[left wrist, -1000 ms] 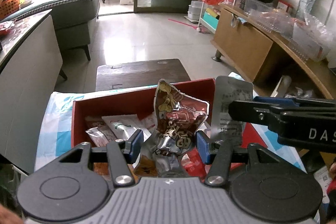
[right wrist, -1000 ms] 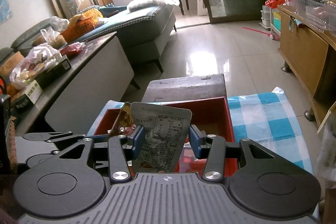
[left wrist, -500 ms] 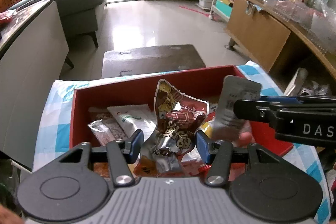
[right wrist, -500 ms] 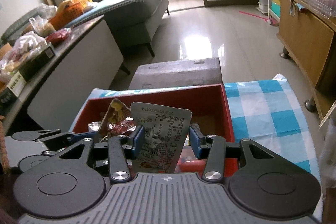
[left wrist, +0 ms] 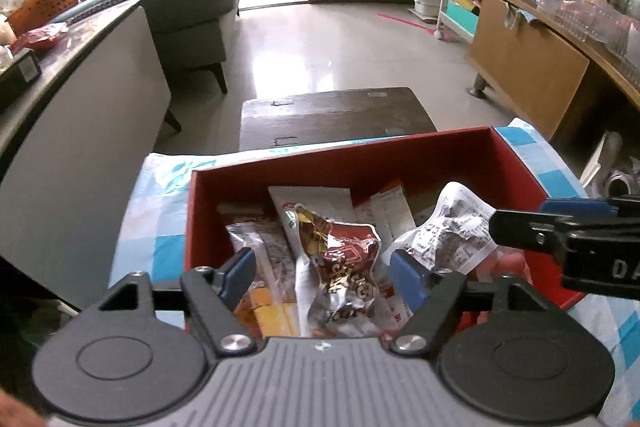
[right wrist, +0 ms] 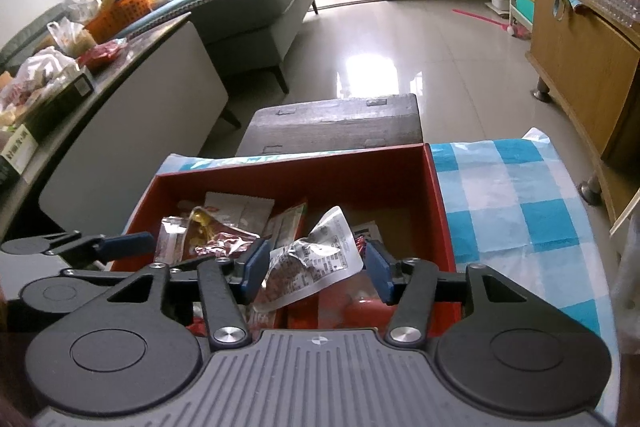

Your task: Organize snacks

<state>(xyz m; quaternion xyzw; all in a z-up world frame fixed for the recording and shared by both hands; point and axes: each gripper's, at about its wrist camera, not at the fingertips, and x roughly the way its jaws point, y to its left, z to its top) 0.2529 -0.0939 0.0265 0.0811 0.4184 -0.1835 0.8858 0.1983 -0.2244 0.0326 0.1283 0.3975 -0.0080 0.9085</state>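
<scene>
Both snack packets have dropped out of the grips since a second ago: the left hand-held gripper [left wrist: 322, 269] has just been opening, and its blue pads now stand apart on either side of the crumpled dark red packet [left wrist: 344, 267], which lies on the heap inside the red box [left wrist: 360, 155] without either pad pressing it. Over on the right, the right hand-held gripper [right wrist: 314, 267] has likewise just been opening; the silver packet with printed text [right wrist: 316, 263] sits tilted between its spread pads, and whether the left pad still brushes it cannot be told. From the left wrist view that same silver packet leans against the box's right side, just beside the right gripper's fingers. Other flat packets, white and reddish ones, fill the box floor toward its far wall. The box rests on a blue and white checked cloth [right wrist: 516, 195] covering the worktop, with a dark wooden stool [left wrist: 336, 111] just beyond its far edge
</scene>
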